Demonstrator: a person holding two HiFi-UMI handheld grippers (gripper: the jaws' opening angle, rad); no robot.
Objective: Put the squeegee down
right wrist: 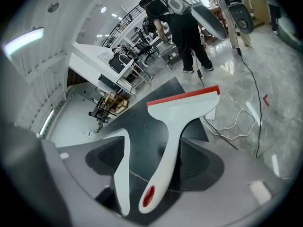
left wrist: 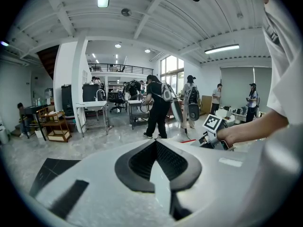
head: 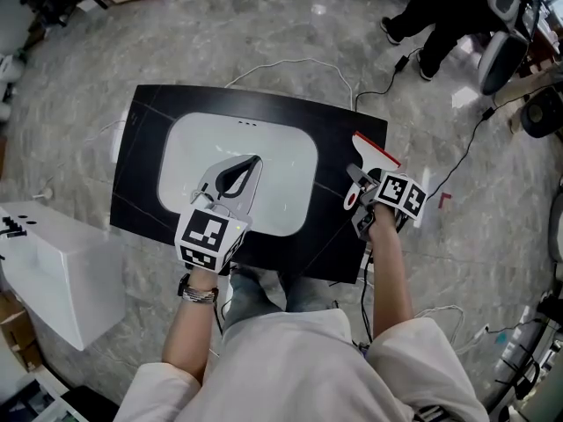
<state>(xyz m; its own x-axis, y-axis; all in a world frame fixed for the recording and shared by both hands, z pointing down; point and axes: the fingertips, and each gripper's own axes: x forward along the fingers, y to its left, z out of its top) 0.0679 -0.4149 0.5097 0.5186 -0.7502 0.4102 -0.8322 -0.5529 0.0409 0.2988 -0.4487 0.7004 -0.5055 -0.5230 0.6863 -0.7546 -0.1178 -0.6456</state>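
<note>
White basin (head: 290, 148) lies under the closed left gripper (head: 255, 160). The squeegee (right wrist: 184, 112) rests on the black counter (head: 339, 130), blade far, handle near, loose between the right gripper's (right wrist: 158, 143) wide-spread jaws.

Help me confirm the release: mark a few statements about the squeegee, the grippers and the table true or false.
1. The right gripper's jaws stand apart, with the squeegee handle between them. True.
2. The squeegee's blade edge is blue. False: it is red.
3. The left gripper holds the squeegee. False: its jaws are together and empty.
4. A white sink is set in the black table. True.
</note>
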